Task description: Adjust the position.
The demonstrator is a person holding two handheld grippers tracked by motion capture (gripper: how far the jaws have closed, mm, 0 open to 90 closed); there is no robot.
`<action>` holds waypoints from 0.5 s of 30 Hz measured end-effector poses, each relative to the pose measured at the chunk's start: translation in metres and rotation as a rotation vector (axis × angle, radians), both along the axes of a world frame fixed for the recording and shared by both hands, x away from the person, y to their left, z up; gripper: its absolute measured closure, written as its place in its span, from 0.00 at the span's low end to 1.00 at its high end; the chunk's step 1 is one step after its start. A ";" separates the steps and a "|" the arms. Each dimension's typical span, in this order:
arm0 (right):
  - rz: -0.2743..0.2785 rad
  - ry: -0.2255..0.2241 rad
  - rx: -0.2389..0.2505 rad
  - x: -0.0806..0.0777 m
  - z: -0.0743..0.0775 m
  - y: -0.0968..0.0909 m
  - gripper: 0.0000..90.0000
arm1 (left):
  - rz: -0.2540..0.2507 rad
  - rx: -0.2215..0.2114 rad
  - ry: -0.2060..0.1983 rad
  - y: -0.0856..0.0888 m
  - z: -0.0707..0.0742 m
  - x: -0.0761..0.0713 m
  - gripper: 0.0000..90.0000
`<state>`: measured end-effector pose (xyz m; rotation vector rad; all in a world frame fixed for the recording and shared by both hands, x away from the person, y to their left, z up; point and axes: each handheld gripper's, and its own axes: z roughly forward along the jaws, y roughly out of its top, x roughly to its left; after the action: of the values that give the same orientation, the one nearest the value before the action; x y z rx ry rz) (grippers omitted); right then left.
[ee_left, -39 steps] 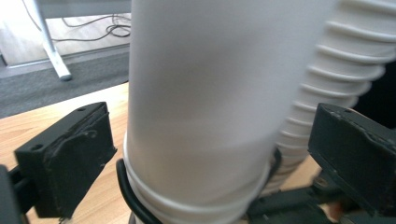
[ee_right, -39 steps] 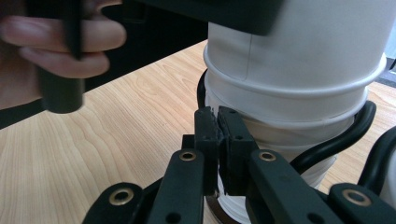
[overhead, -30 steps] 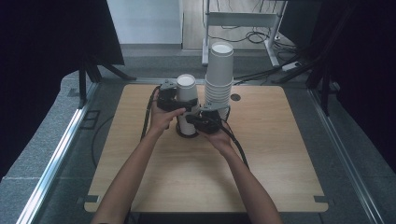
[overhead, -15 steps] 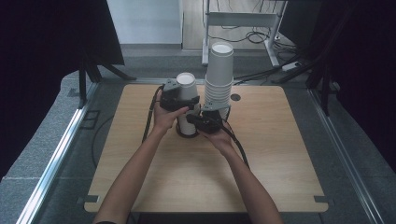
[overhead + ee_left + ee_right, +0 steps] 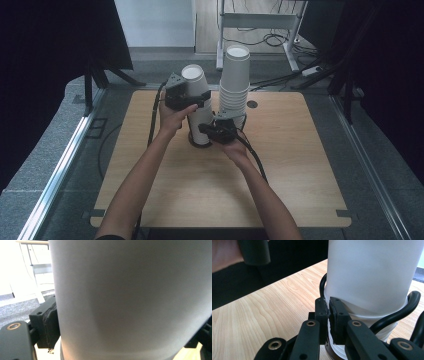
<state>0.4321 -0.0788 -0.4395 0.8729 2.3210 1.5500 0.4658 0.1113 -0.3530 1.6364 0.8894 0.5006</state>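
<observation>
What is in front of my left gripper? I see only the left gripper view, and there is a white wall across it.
Observer: It is a white paper cup. In the high view your left gripper is closed around the upper cup of a short stack.
Operator: Where is my right gripper?
Observer: The right gripper is low on the same stack, its jaws pinched on the wall of the lower cup.
Operator: Does something stand near it?
Observer: Yes, a tall stack of cups stands upright just behind, on the table.
</observation>
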 end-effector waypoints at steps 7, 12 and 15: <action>0.004 -0.014 0.003 -0.002 0.003 -0.001 0.94 | -0.007 0.037 0.033 -0.005 -0.011 0.002 0.14; 0.000 -0.031 0.018 -0.004 0.008 -0.006 0.93 | -0.013 0.047 0.066 -0.007 -0.022 0.005 0.14; -0.009 -0.045 0.040 -0.005 0.012 -0.010 0.93 | -0.014 0.058 0.079 -0.008 -0.027 0.006 0.14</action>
<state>0.4273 -0.0886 -0.4274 0.8474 2.2598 1.6006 0.4713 0.1031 -0.3803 1.7242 0.9289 0.4589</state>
